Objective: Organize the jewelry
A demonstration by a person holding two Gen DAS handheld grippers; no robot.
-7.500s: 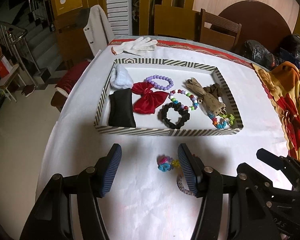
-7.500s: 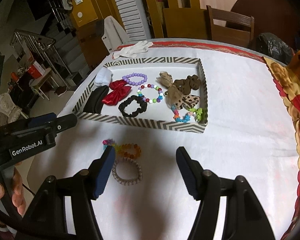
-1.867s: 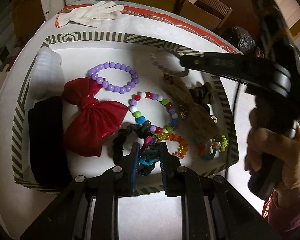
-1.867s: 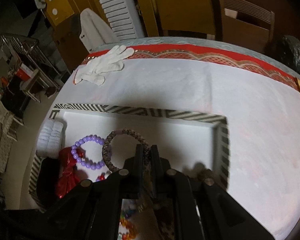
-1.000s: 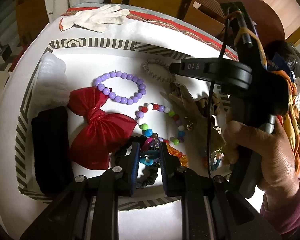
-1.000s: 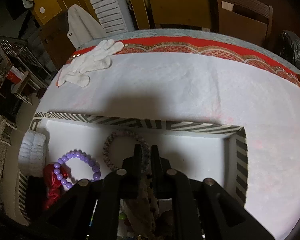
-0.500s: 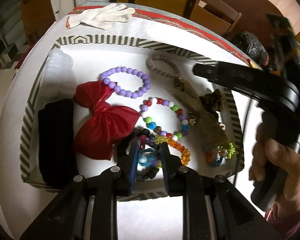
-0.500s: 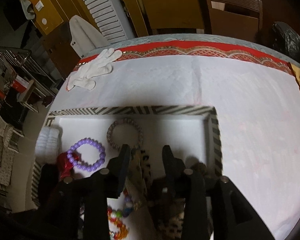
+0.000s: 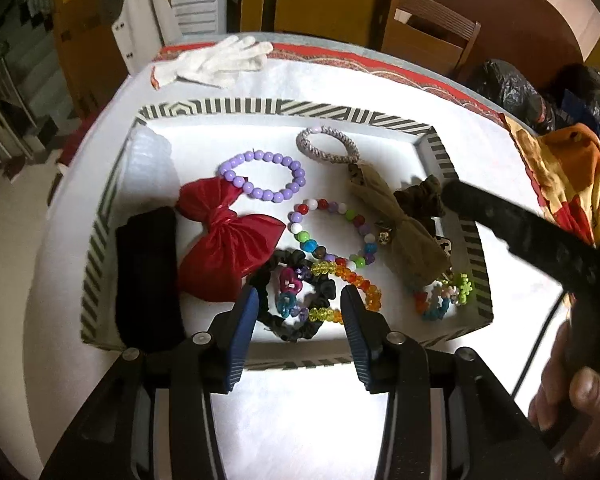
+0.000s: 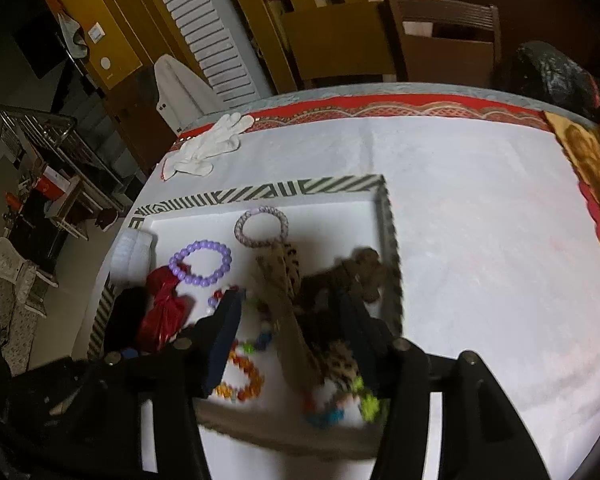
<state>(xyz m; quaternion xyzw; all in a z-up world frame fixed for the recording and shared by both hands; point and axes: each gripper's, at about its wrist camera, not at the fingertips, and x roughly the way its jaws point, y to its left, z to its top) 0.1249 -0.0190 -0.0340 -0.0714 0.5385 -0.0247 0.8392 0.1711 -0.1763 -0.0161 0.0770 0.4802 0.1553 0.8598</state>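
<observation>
The striped tray (image 9: 340, 114) holds several pieces. A multicolour bead bracelet (image 9: 300, 300) lies on the black scrunchie (image 9: 268, 316) near the tray's front wall. My left gripper (image 9: 298, 314) hovers just over it with its jaws opening, and the pads do not touch the beads. A braided grey-pink bracelet (image 10: 262, 226) rests free at the back of the tray (image 10: 300, 188). My right gripper (image 10: 292, 320) is drawn back from it above the leopard-print bow (image 10: 288, 280), jaws opening, gripping nothing.
In the tray also lie a purple bead bracelet (image 9: 262, 176), a red bow (image 9: 228, 244) and a black pouch (image 9: 146, 276). A white glove (image 9: 220, 62) is behind the tray. A patterned cloth (image 9: 560, 168) covers the right edge. A hand (image 9: 572, 396) is at lower right.
Both grippers went from shut to open. The right one left the braided bracelet at the tray's back and pulled away toward the front. The left one let the multicolour bracelet drop onto the scrunchie.
</observation>
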